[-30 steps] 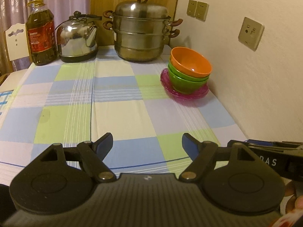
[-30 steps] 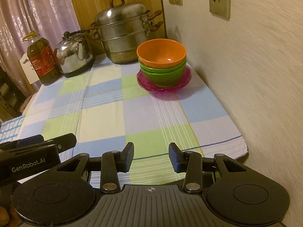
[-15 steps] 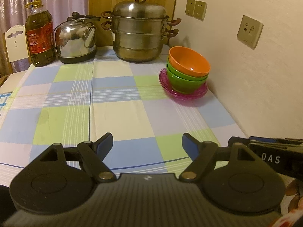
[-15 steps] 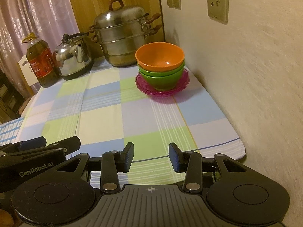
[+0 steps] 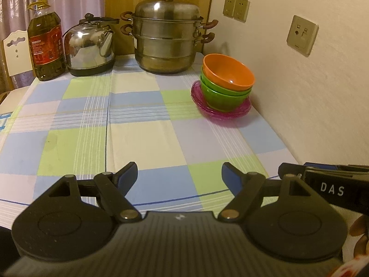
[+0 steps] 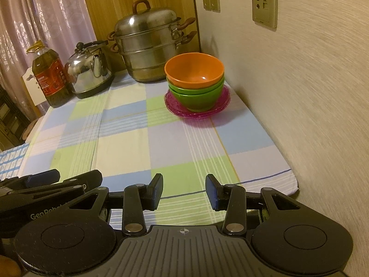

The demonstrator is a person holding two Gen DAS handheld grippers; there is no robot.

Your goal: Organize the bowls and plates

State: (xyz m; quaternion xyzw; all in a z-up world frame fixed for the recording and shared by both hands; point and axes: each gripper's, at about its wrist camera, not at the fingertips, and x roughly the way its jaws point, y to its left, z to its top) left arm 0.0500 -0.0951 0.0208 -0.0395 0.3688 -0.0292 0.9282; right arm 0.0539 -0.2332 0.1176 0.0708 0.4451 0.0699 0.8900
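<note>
An orange bowl (image 5: pixel 228 72) (image 6: pixel 194 70) is nested on top of two green bowls (image 5: pixel 222 97) (image 6: pixel 196 98), and the stack stands on pink plates (image 5: pixel 242 113) (image 6: pixel 171 106) at the far right of the table, close to the wall. My left gripper (image 5: pixel 180 173) hovers open over the table's near edge with nothing between its fingers. My right gripper (image 6: pixel 183 189) is beside it to the right, also open and empty, its jaws narrower. Both are well short of the stack.
At the back stand a steel steamer pot (image 5: pixel 167 37), a shiny kettle (image 5: pixel 90 48) and an oil bottle (image 5: pixel 46 41). A checked cloth (image 5: pixel 138 133) covers the table. The wall (image 5: pixel 311 92) with sockets runs along the right. A white chair back (image 5: pixel 16 53) is at far left.
</note>
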